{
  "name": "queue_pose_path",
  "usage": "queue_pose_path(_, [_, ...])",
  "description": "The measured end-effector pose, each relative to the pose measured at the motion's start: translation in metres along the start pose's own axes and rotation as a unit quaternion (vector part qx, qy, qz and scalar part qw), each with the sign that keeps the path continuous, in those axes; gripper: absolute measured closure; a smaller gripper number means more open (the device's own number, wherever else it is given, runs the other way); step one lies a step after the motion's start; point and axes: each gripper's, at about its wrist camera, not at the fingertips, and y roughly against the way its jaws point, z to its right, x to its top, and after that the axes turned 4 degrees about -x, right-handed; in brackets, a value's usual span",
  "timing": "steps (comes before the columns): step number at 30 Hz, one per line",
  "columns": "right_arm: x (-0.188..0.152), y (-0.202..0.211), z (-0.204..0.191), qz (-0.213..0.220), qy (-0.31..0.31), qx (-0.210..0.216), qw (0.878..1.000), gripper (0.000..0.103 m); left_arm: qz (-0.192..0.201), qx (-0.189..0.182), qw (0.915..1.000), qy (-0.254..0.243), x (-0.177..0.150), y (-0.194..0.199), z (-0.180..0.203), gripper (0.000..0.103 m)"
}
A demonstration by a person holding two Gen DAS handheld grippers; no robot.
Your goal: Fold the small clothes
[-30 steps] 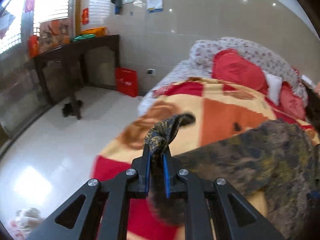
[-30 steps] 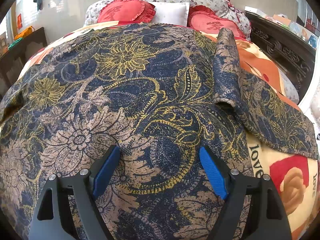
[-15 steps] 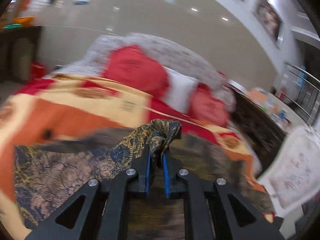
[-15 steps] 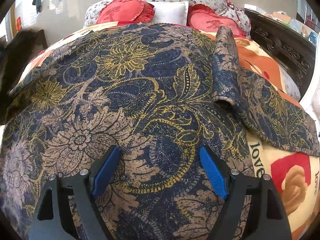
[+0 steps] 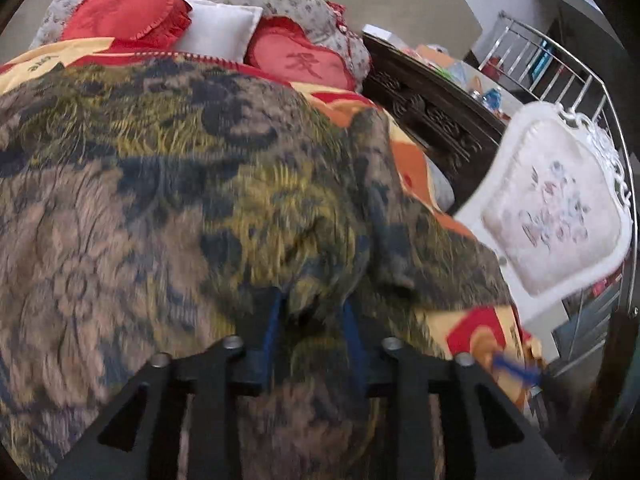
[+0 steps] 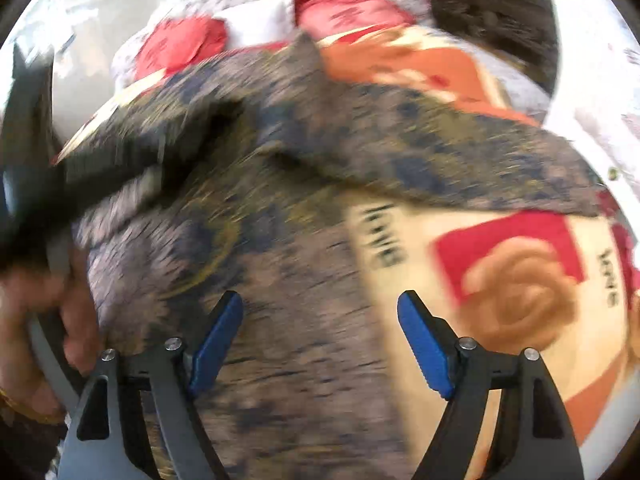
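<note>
A: Garment of navy cloth printed with gold and tan flowers (image 5: 168, 184) is seen spread across the red, orange and cream blanket (image 6: 516, 280) on the bed, with one side turned over onto the middle. How are the grippers placed?

B: The left gripper (image 5: 311, 330) is caught with its jaws opening; a bunched fold of the cloth is seen between the blue pads (image 5: 271, 332), though whether it is pressed cannot be told through the blur. The right gripper (image 6: 320, 344) is held wide apart above the cloth's edge, and nothing is gripped by it.

A: What could be spoiled from here?

B: If the fold is let go before it is laid flat, a lumpy ridge is likely to be left, and the turned-over side could slide back. Cloth could also be snagged on a pad and dragged when the left gripper is withdrawn.

A: And on the right?

B: The edge near the blanket's rose could be missed, or blanket pinched with it, since both lie touching. The hand (image 6: 52, 320) on the left gripper's grip is close by, so a collision is possible.
</note>
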Motion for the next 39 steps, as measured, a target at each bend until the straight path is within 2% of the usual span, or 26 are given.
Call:
queue_pose_path(2, [0.02, 0.009, 0.012, 0.034, -0.003, -0.008, 0.999, 0.037, -0.002, -0.009, 0.9999, 0.008, -0.009, 0.017, -0.002, 0.051])
queue_pose_path(3, [0.031, 0.011, 0.012, 0.047, -0.003, -0.005, 0.999, 0.041, 0.002, -0.013, 0.9999, 0.01, -0.013, 0.028, -0.003, 0.047])
queue_pose_path(4, [0.04, 0.013, 0.012, 0.057, -0.001, 0.004, 0.998, 0.046, 0.012, -0.006, 0.9999, 0.004, -0.018, 0.043, -0.005, 0.042])
queue_pose_path(6, [0.06, 0.018, -0.003, 0.086, 0.015, 0.049, 0.995, 0.048, 0.029, 0.014, 0.9995, -0.006, -0.028, 0.068, -0.011, 0.04])
queue_pose_path(9, [0.078, 0.016, -0.041, 0.111, 0.057, 0.111, 0.986, 0.055, 0.071, 0.104, 0.992, -0.011, -0.031, 0.099, -0.025, 0.04])
queue_pose_path(11, [0.085, -0.002, -0.074, 0.099, 0.089, 0.144, 0.981, 0.061, 0.111, 0.186, 0.9762, 0.005, -0.03, 0.122, -0.052, 0.041])
queue_pose_path(13, [0.081, -0.023, -0.102, 0.065, 0.129, 0.157, 0.977, 0.074, 0.121, 0.233, 0.9642, 0.035, -0.029, 0.133, -0.078, 0.041])
queue_pose_path(15, [0.077, -0.044, -0.114, 0.031, 0.165, 0.161, 0.973, 0.081, 0.115, 0.249, 0.9585, 0.079, -0.031, 0.138, -0.108, 0.042])
queue_pose_path(16, [0.071, -0.057, -0.114, 0.017, 0.188, 0.14, 0.972, 0.085, 0.107, 0.254, 0.9564, 0.098, -0.034, 0.139, -0.124, 0.042])
queue_pose_path(17, [0.065, -0.067, -0.11, 0.011, 0.212, 0.1, 0.972, 0.093, 0.1, 0.253, 0.9566, 0.106, -0.032, 0.138, -0.135, 0.048])
queue_pose_path(18, [0.061, -0.067, -0.099, 0.024, 0.212, 0.097, 0.972, 0.103, 0.093, 0.243, 0.9593, 0.109, -0.034, 0.137, -0.144, 0.049])
queue_pose_path(21, [0.06, -0.062, -0.063, 0.023, 0.163, 0.104, 0.981, 0.103, 0.097, 0.232, 0.9618, 0.107, -0.031, 0.133, -0.147, 0.045])
queue_pose_path(23, [0.059, -0.056, -0.06, 0.008, 0.156, 0.102, 0.982, 0.103, 0.1, 0.218, 0.9656, 0.099, -0.03, 0.13, -0.145, 0.028])
queue_pose_path(25, [0.061, -0.045, -0.062, 0.002, 0.156, 0.081, 0.984, 0.103, 0.095, 0.217, 0.968, 0.083, -0.031, 0.125, -0.139, 0.021])
queue_pose_path(26, [0.065, -0.035, -0.064, 0.012, 0.141, 0.084, 0.986, 0.103, 0.093, 0.22, 0.9681, 0.077, -0.031, 0.121, -0.136, 0.018])
queue_pose_path(29, [0.09, -0.018, -0.089, 0.057, 0.145, 0.106, 0.982, 0.103, 0.081, 0.228, 0.9679, 0.069, -0.032, 0.117, -0.132, 0.014])
queue_pose_path(30, [0.095, -0.02, -0.1, 0.067, 0.156, 0.098, 0.981, 0.103, 0.077, 0.231, 0.9678, 0.065, -0.031, 0.115, -0.131, 0.013])
queue_pose_path(31, [0.099, -0.028, -0.107, 0.062, 0.162, 0.092, 0.981, 0.102, 0.074, 0.233, 0.9678, 0.062, -0.031, 0.113, -0.13, 0.012])
queue_pose_path(33, [0.104, -0.067, -0.117, 0.018, 0.17, 0.045, 0.984, 0.102, 0.071, 0.233, 0.968, 0.06, -0.031, 0.112, -0.129, 0.011])
queue_pose_path(34, [0.103, -0.082, -0.114, 0.002, 0.163, 0.047, 0.986, 0.102, 0.07, 0.233, 0.9681, 0.06, -0.03, 0.111, -0.129, 0.01])
queue_pose_path(36, [0.096, -0.083, -0.108, 0.029, 0.151, 0.062, 0.986, 0.102, 0.068, 0.23, 0.9692, 0.058, -0.03, 0.11, -0.129, 0.008])
queue_pose_path(39, [0.091, -0.065, -0.112, 0.021, 0.167, 0.038, 0.985, 0.101, 0.065, 0.225, 0.9707, 0.057, -0.03, 0.109, -0.13, 0.005])
